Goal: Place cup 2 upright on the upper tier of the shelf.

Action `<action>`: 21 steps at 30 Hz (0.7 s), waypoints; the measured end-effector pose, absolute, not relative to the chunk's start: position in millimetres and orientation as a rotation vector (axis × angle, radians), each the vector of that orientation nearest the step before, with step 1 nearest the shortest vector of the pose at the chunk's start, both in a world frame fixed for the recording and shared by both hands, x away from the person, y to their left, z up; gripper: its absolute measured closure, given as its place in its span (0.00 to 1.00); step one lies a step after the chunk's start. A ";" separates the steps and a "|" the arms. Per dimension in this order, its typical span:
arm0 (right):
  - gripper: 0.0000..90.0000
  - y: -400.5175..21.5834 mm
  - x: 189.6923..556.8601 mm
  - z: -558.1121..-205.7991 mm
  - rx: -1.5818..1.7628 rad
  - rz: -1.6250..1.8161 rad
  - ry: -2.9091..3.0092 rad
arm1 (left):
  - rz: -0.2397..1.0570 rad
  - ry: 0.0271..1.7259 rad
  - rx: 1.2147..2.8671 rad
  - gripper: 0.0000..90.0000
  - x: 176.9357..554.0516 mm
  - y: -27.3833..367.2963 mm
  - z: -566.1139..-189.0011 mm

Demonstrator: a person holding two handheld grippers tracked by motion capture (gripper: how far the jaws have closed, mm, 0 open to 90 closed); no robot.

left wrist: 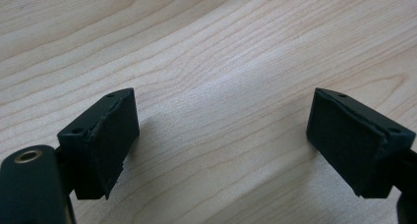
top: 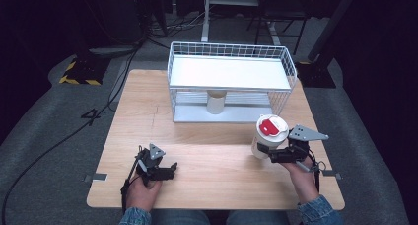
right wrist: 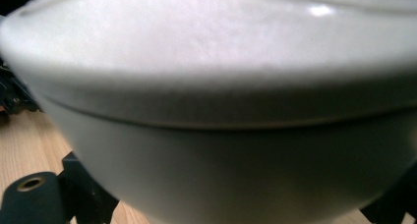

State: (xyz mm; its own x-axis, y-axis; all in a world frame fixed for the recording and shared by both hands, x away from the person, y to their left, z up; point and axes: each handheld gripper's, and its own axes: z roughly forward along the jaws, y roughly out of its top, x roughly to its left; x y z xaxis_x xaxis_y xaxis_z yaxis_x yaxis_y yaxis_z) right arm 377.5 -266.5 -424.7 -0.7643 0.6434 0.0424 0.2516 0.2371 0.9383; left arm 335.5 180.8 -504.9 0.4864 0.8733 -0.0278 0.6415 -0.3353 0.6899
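Pale wooden table (top: 207, 151) fills mid-frame over grey carpet; upper centre, a white wire basket (top: 231, 82) shelters a cream cup (top: 215, 101). Right gripper (top: 266, 153) pinches a white lidded cup (top: 268, 136); left gripper (left wrist: 221, 140) rests spread.

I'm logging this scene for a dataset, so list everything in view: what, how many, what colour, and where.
Table: one, light wood, centre of the high view.
Wire shelf rack: one, white, at the table's far side, with a flat white shelf on top.
Cup under the shelf: one, cream, standing on the rack's lower level.
Lidded cup: one, white with a red patch on the lid, at the table's right, between the right gripper's jaws.
Cables: several, black, on the grey floor at left.
Left gripper: one, black, near the table's front left, jaws apart over bare wood.
Right gripper: one, black, closed on the lidded cup.
Hands: two, holding the grippers, denim sleeves at the bottom edge.
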 end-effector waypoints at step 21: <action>0.13 -262.1 390.4 -363.8 0.804 1.552 2.162 | 0.461 1.244 2.086 0.14 336.8 180.2 -505.1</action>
